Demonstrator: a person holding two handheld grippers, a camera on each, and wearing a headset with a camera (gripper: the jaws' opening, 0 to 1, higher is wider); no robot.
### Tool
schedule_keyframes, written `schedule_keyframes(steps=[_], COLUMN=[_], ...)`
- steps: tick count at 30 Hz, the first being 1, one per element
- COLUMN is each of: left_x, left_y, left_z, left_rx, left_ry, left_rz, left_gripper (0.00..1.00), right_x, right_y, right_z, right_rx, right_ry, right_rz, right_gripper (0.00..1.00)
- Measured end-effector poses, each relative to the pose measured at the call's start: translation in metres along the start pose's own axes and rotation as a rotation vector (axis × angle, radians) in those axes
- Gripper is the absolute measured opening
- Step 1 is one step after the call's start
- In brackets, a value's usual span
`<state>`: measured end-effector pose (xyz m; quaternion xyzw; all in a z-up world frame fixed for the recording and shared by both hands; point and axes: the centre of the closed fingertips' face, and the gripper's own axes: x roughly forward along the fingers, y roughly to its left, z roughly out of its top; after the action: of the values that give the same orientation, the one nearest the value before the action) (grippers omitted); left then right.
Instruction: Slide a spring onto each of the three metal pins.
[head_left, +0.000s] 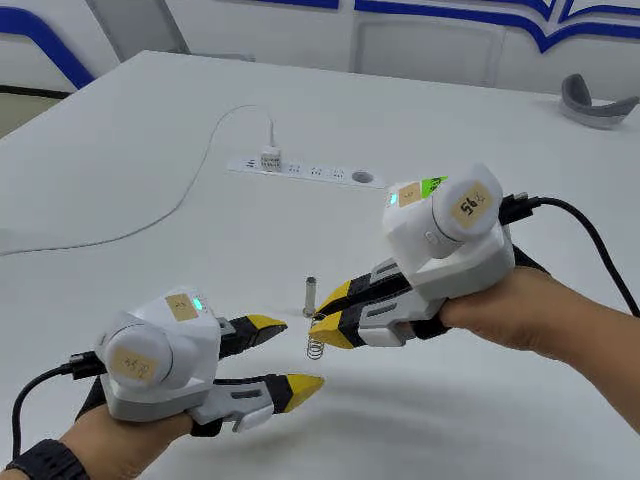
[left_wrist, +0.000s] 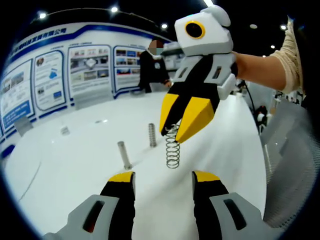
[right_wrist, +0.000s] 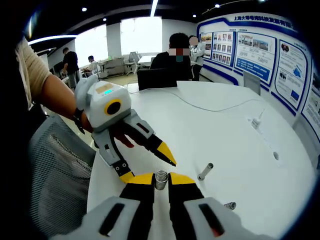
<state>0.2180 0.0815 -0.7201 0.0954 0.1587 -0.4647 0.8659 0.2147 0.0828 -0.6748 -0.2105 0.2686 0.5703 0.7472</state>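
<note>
My right gripper (head_left: 322, 330) is shut on the top of a small steel spring (head_left: 315, 346), which hangs down to just above the white table (head_left: 150, 150). In the right gripper view the spring (right_wrist: 160, 179) sits between the yellow fingertips. A bare upright metal pin (head_left: 310, 296) stands just behind the spring. In the left gripper view the bare pin (left_wrist: 123, 155) is left of the hanging spring (left_wrist: 173, 147), and a second pin (left_wrist: 152, 135) farther back carries a spring. My left gripper (head_left: 288, 354) stands open and empty at the lower left, pointing at the spring.
A white power strip (head_left: 300, 170) with a plugged charger and a cable lies farther back on the table. A grey curved object (head_left: 595, 100) rests at the far right edge. People sit at desks beyond the table in the right gripper view.
</note>
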Motion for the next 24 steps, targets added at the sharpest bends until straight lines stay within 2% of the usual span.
schedule_keyframes(steps=[8, 24], left_x=[-0.001, -0.002], left_y=[0.004, 0.007], left_z=[-0.003, -0.004], left_rx=[-0.013, -0.023], left_ry=[0.007, 0.004], left_rz=[0.015, 0.027], left_gripper=[0.51, 0.54], right_x=[-0.004, -0.012], right_y=[-0.009, -0.033], right_z=[0.005, 0.018], right_rx=[0.002, -0.01], right_ry=[-0.012, -0.023], right_rz=[-0.021, -0.067], right_gripper=[0.12, 0.12])
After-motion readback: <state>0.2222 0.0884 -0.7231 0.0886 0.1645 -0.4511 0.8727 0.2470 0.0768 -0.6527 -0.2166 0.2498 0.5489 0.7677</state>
